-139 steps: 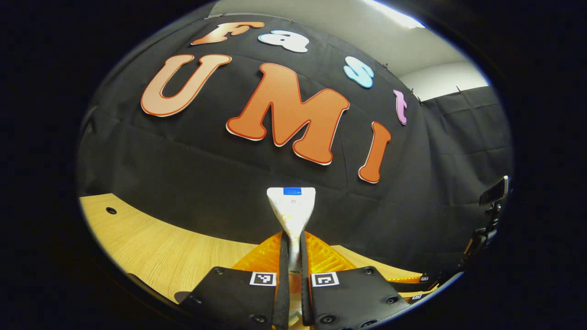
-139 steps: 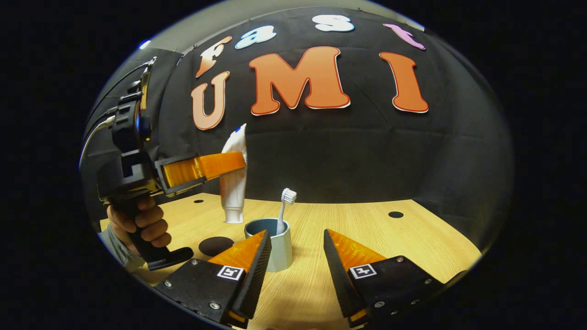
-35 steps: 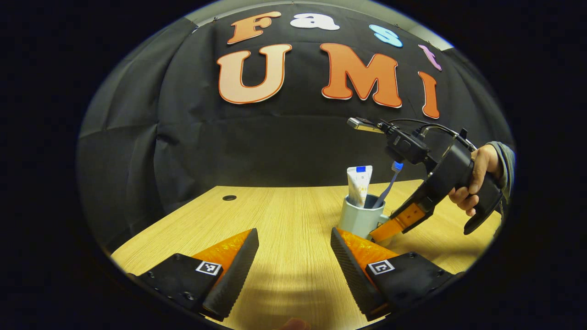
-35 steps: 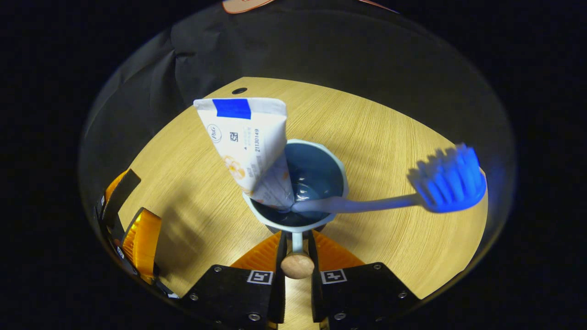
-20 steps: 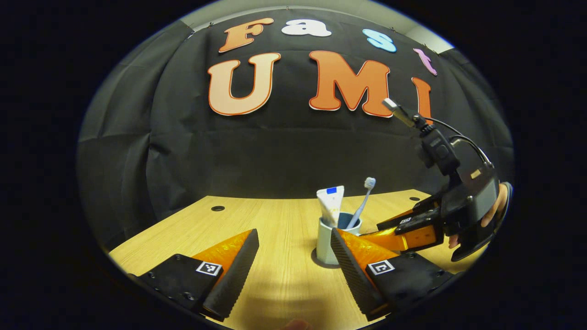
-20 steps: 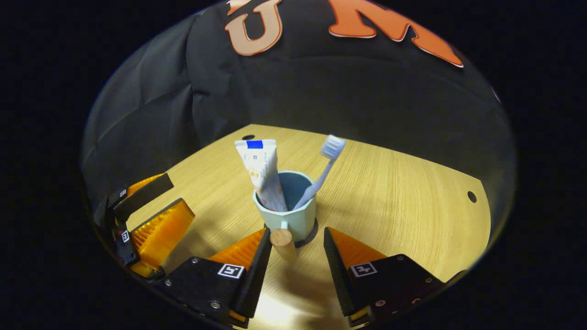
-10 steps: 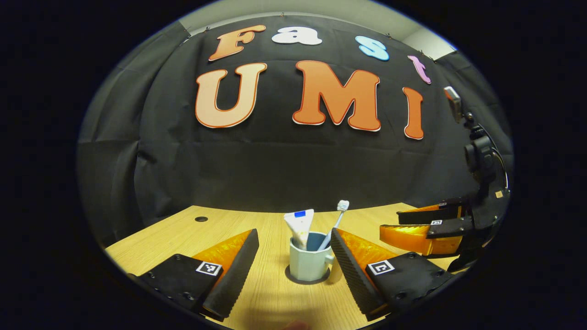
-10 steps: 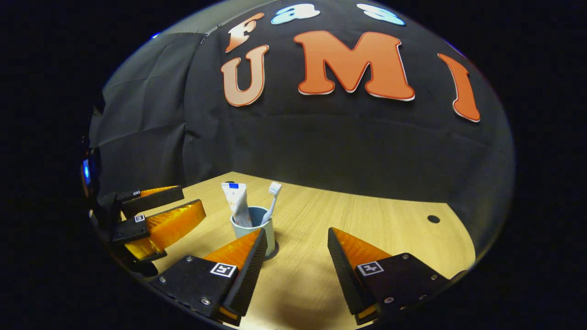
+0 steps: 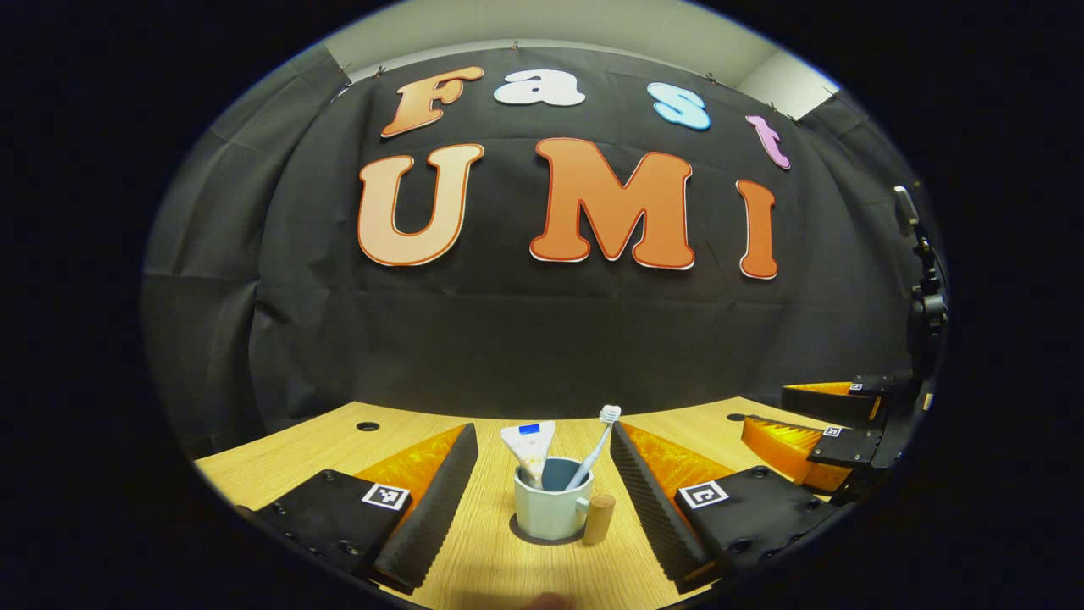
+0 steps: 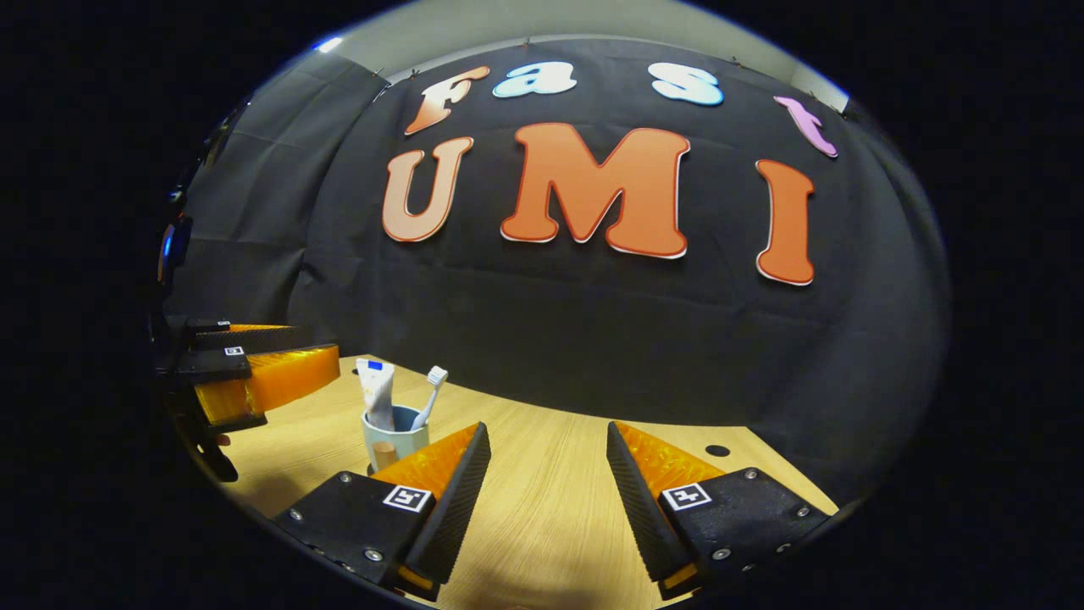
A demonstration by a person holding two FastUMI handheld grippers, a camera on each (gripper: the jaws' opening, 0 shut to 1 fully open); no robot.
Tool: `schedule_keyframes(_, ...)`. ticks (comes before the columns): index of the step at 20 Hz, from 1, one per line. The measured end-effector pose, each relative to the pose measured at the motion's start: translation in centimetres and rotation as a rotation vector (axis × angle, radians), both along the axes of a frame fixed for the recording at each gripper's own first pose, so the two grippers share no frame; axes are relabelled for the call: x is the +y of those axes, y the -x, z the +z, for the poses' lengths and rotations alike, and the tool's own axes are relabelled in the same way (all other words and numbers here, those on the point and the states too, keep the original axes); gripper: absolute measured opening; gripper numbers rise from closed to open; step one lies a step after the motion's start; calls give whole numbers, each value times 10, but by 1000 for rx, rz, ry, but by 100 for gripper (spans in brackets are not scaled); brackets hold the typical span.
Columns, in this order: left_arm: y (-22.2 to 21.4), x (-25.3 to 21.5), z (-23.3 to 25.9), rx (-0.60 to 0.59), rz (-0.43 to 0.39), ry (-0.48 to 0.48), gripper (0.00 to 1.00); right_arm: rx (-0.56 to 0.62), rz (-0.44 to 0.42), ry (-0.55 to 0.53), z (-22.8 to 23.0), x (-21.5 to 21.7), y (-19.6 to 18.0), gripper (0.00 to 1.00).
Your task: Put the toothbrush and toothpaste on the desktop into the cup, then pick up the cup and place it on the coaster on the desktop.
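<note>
Pale wooden desktop backed by black cloth, lit warmly from above. Nearest in the left gripper view, the left gripper with fingers spread wide apart, nothing between them but air, framing the scene from a little way back. Just beyond, seen through that gap, the cup standing upright on the dark round coaster, whose rim peeks out around the base; handle with a wooden knob turned toward the camera's right. Inside, the toothpaste leaning on the rim cap-down and the toothbrush slanting the other way, bristles up, both propped by the cup wall and so unlikely to tip out. Farther off at the right edge, the right gripper, likewise parted and holding nothing. From the right gripper view, own fingers of the right gripper wide open over bare wood, cup well off to the left with the left gripper past it. Judging by this layout, both items stowed and cup seated on its coaster; task apparently complete, with nothing left except to keep clear of the cup.
</note>
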State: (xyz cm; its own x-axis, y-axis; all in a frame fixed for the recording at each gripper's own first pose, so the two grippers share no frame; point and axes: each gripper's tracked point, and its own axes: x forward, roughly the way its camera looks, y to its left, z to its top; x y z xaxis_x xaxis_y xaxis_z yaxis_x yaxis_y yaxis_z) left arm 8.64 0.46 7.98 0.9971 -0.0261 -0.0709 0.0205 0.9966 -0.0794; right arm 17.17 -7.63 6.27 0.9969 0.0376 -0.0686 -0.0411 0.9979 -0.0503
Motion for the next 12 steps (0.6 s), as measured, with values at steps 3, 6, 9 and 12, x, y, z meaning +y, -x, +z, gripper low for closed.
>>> schedule_keyframes(3,-2,2,3,-21,12,-11,98,-16,-16,-10,1,-8,4,84)
schedule_keyframes(6,-3,4,8,-46,18,-26,99,-22,-15,-21,-1,-9,3,84)
schedule_keyframes(9,-4,6,12,-70,27,-42,100,-28,-14,-39,2,-13,5,84)
schedule_keyframes(12,-4,10,16,-88,39,-59,100,-37,-20,-38,4,-17,7,84)
